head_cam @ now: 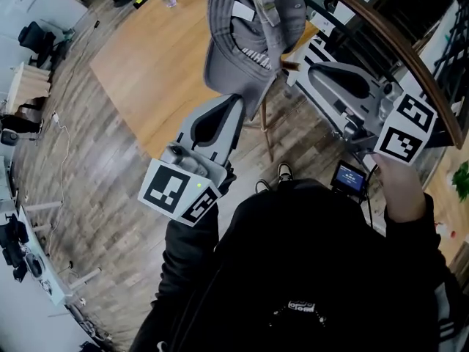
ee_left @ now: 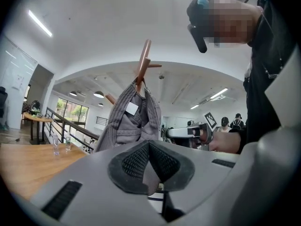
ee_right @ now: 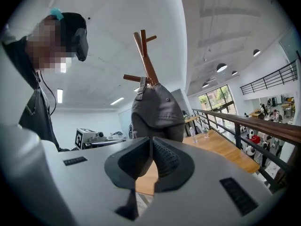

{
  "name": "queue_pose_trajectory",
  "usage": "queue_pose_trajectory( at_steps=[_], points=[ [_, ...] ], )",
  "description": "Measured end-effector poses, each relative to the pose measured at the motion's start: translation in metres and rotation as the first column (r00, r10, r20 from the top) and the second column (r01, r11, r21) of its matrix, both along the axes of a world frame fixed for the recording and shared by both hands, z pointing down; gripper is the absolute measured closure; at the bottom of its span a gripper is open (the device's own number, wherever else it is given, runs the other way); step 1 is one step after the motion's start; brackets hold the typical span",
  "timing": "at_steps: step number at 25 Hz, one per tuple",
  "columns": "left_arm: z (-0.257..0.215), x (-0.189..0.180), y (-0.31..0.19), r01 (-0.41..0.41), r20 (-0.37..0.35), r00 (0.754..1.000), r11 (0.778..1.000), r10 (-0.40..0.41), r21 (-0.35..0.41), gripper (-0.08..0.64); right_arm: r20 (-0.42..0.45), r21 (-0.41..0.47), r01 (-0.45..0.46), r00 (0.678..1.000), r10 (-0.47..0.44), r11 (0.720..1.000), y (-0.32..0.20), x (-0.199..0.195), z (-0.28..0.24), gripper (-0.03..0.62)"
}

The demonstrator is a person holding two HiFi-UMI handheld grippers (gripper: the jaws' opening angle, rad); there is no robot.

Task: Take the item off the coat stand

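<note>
- The grey cap is hanging on the wooden coat stand, looped over a peg near the top. In the head view it's dead ahead of me at 12 o'clock.
- My left claw is closed with nothing in it. Its tip points up at the cap's lower edge from about 6 o'clock, but I can't tell if it's touching.
- In the left gripper view the cap's inside and its white label sit just past the pinched pads.
- My right claw is shut and empty too, coming in from about 4 o'clock of the cap, close beside it.
- Further out there's a light wood floor at 10 o'clock and a curved railing at 2 o'clock.
</note>
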State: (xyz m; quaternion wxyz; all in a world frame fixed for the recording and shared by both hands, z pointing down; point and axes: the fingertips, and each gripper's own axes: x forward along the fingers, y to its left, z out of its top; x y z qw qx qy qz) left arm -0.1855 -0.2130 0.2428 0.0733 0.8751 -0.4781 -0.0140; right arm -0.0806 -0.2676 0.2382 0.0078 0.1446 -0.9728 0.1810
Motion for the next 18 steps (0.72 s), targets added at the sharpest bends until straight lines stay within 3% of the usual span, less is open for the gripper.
queue_pose_trajectory(
  at_steps=[5, 18],
  points=[
    [-0.005, -0.025, -0.012, 0.015, 0.048, 0.999, 1.000, -0.015, 0.007, 0.510, 0.028, -0.006, 0.002, 1.000, -0.001, 1.000, -0.009, -0.010, -0.010, 0.560],
    [-0.003, -0.030, -0.046, 0.014, 0.059, 0.998, 1.000, -0.013, -0.009, 0.358, 0.001, 0.037, 0.017, 1.000, -0.017, 0.999, -0.007, -0.026, -0.027, 0.366]
  ],
)
